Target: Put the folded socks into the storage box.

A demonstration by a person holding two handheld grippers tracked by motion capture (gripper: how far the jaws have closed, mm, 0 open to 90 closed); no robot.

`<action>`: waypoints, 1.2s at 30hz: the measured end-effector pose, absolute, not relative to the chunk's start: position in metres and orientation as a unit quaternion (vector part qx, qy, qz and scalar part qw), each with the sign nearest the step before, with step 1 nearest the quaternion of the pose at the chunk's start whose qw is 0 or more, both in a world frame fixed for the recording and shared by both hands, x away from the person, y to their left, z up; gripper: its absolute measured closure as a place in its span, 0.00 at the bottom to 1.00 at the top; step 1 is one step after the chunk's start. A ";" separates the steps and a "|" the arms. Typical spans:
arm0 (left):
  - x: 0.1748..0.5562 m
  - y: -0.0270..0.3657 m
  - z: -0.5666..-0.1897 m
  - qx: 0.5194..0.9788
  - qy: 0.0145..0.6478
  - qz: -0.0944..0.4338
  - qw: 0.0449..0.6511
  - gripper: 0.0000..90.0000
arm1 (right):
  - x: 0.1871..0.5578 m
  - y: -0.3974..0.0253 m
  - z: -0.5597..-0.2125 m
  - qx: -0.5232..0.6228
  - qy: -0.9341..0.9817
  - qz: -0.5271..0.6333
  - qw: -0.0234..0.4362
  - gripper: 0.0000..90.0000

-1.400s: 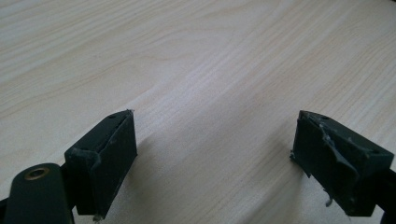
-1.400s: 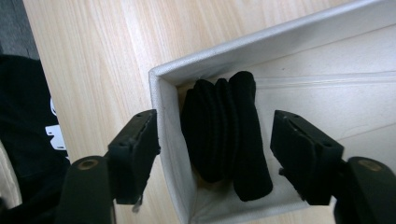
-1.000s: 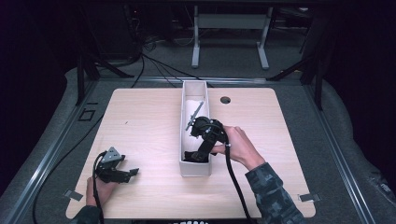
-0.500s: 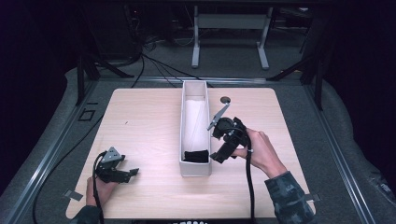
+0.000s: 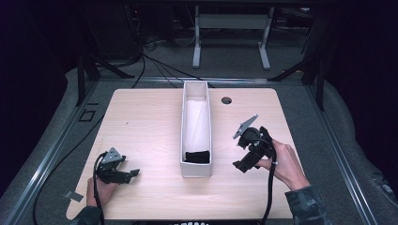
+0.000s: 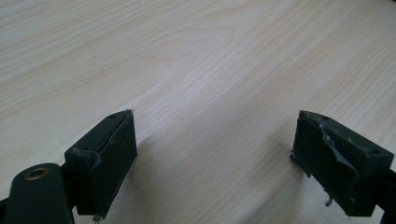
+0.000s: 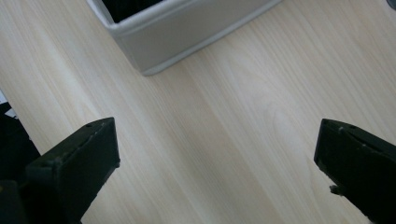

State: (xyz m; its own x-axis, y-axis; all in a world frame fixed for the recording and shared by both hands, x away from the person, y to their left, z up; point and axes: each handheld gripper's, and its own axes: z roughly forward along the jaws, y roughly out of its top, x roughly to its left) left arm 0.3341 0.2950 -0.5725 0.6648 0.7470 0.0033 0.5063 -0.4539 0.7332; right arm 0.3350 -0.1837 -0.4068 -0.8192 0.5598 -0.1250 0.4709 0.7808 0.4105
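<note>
A narrow white bin [image 5: 196,136] stands in the middle of the table [image 5: 145,122], its long axis running from 12 to 6 o'clock. A dark folded item [image 5: 197,156] lies inside at the 6 o'clock end, touching the bin's floor; what it is cannot be told.

The right gripper [image 5: 244,165] hovers above the table just beside the bin, at about 3 o'clock from the dark item, jaws spread wide and holding nothing. In the right gripper view, the bin's near corner [image 7: 154,56] sits ahead at about 11 o'clock from the gap between the jaws.

The left gripper [image 5: 133,173] rests low at about 8 o'clock from the bin, well apart from it, jaws likewise released and empty over bare wood [image 6: 210,93].

The right hand [image 5: 286,161] is clearly the nearer one to the dark item.
</note>
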 end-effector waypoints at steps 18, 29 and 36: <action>0.334 0.295 -0.572 0.837 0.374 0.165 0.364 0.15 | 0.314 -0.249 -0.458 0.347 0.905 0.206 0.134 0.00; 0.334 0.295 -0.572 0.836 0.375 0.165 0.364 0.15 | 0.303 -0.281 -0.516 0.395 0.875 0.240 0.140 0.00; 0.334 0.295 -0.572 0.836 0.375 0.165 0.364 0.15 | 0.297 -0.294 -0.550 0.423 0.852 0.274 0.138 0.00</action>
